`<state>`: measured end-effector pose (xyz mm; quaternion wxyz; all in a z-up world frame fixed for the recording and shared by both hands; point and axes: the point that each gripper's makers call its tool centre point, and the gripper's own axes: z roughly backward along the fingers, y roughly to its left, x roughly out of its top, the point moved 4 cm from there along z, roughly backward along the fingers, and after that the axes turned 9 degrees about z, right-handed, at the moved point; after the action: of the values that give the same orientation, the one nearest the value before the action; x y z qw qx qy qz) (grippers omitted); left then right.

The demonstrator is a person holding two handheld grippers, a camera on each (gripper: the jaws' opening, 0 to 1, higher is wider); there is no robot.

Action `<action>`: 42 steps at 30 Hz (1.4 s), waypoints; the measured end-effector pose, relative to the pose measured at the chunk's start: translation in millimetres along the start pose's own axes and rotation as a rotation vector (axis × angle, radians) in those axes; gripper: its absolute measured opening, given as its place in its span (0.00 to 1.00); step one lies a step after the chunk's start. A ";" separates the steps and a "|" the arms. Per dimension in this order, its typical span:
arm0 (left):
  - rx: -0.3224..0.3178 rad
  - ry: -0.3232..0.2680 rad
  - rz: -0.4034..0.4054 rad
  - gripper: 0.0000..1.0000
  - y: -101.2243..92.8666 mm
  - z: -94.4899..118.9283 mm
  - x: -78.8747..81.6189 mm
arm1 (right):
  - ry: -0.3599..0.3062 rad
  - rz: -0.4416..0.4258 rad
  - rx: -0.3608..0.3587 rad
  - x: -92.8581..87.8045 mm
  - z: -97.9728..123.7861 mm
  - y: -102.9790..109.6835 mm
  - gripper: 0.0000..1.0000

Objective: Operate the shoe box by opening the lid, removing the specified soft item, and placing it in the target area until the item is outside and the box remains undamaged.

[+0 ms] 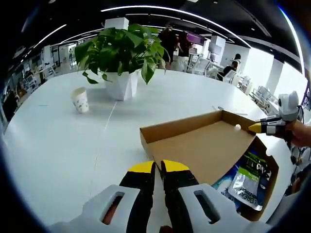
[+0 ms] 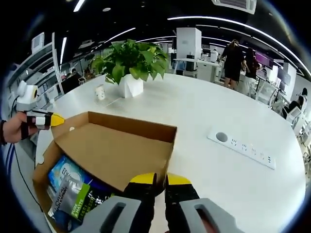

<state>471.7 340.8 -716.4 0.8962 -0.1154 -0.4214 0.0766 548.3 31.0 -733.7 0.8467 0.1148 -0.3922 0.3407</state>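
Left tongs (image 1: 158, 167) and right tongs (image 2: 160, 179) are both clenched on the raised box lid (image 2: 116, 148).

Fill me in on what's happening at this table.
A person is working on a cardboard shoe box with a tool in each hand. The lid is already swung open; the left tool and the right tool each sit shut at opposite edges of it. Soft packets lie inside the box, not yet taken out. A potted plant and a paper cup stand further back on the white table.
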 end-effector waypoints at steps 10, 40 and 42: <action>-0.003 -0.007 0.016 0.03 0.8 0.7 -1.1 | 0.015 -0.037 0.003 -10.0 0.8 5.0 0.02; -0.031 -0.042 0.074 0.00 -6.0 29.8 -10.6 | 0.003 -0.103 -0.010 -27.5 43.2 2.0 0.12; -0.040 -0.041 0.073 0.01 -9.2 32.9 -12.8 | 0.002 -0.118 -0.017 -32.0 49.2 1.3 0.14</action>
<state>438.6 333.6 -703.0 0.8815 -0.1471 -0.4366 0.1033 503.8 -6.3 -724.8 0.8667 0.1301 -0.3867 0.2869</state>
